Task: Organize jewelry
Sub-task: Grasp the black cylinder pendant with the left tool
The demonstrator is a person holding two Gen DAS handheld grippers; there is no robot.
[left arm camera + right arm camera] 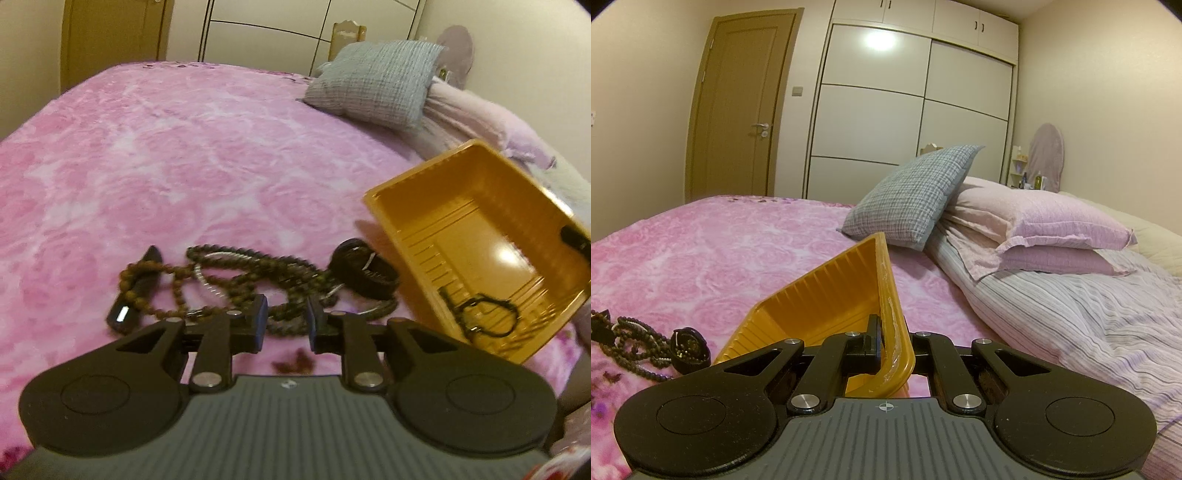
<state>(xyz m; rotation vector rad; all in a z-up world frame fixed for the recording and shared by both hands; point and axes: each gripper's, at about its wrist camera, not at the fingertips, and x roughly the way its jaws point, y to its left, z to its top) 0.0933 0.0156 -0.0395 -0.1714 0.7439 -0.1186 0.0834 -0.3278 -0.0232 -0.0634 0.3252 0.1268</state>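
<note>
My left gripper (284, 319) has its fingers (258, 317) a little apart with nothing pinched; a loop of the dark bead necklaces (236, 280) lies on the bed just beyond and between the tips, not pressed by either pad. My right gripper (886, 345) has its fingers (871, 341) clamped on the rim of the yellow box (827, 295), holding it tilted so one corner points up. From my left camera I see into the box (480, 236), where a small dark bracelet (484, 317) lies against its lower wall. The necklaces sprawl in a tangle on the pink blanket (166, 155), with a thin silvery chain (207, 277) threaded through them. A black watch (364, 273) sits between the tangle and the box, and a dark narrow piece (138, 291) lies under the beads at the left end. Farther back a grey checked pillow (916, 195) leans on pale pink pillows (1041, 225).
</note>
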